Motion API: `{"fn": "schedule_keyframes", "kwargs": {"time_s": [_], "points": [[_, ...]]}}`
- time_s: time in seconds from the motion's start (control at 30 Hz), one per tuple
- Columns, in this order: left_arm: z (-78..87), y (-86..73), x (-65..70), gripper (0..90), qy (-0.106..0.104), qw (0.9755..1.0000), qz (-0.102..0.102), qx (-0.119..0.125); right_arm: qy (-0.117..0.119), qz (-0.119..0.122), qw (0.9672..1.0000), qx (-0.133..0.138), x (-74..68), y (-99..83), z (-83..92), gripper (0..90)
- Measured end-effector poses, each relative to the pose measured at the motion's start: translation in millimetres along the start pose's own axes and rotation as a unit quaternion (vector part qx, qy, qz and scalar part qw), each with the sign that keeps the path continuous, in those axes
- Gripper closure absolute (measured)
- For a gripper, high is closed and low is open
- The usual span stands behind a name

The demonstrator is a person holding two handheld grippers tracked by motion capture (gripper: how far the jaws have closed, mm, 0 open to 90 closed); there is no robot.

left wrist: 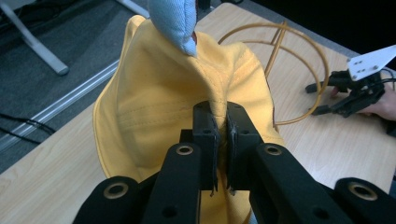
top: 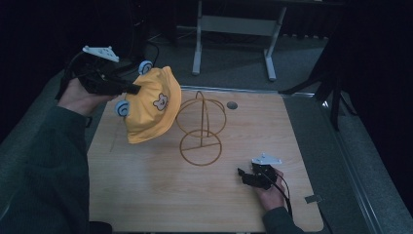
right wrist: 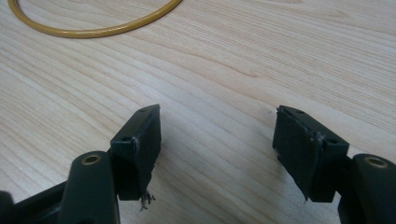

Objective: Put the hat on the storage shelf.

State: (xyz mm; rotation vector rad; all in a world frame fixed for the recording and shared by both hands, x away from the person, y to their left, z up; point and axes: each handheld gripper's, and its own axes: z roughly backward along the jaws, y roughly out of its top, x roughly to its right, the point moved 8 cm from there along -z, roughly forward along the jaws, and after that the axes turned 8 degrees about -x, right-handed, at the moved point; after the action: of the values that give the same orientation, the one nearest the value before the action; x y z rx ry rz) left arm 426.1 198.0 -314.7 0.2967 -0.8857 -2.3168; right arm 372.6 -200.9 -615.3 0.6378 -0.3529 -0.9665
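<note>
A yellow child's hat (top: 151,105) with a bear face and light-blue ears hangs in the air over the table's far left. My left gripper (top: 135,88) is shut on a fold of its fabric; in the left gripper view the yellow hat (left wrist: 173,93) is pinched between the left gripper's (left wrist: 223,122) black pads. Just right of the hat stands a gold wire hat stand (top: 200,129), a ring base with a hooped globe on top. My right gripper (top: 242,176) rests low over the table at the near right, open, with bare wood between the right gripper's (right wrist: 217,135) jaws.
The wooden table (top: 160,195) has a round grommet hole (top: 232,105) at its far edge. Beyond it, grey metal desk legs (top: 197,44) stand on a dark carpet. A piece of the stand's base ring (right wrist: 93,31) lies ahead of the right gripper.
</note>
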Motion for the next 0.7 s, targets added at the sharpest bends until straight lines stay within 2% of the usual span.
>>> {"fn": "schedule_keyframes", "kwargs": {"time_s": [0.37,0.53,0.7], "points": [[16.3,23.7,9.1,84.9,-0.02,0.9994,-0.027,0.012,0.001,-0.001,1.0,-0.001,-0.3,-0.2,0.1,32.1],[17.7,33.8,15.4,84.8,-0.03,0.9988,-0.035,0.016,0.0,0.0,1.0,-0.001,-0.1,-0.2,0.0,32.1],[14.8,41.3,21.1,84.8,-0.043,0.998,-0.045,0.01,0.0,0.001,1.0,-0.001,0.1,-0.2,0.0,32.1]]}}
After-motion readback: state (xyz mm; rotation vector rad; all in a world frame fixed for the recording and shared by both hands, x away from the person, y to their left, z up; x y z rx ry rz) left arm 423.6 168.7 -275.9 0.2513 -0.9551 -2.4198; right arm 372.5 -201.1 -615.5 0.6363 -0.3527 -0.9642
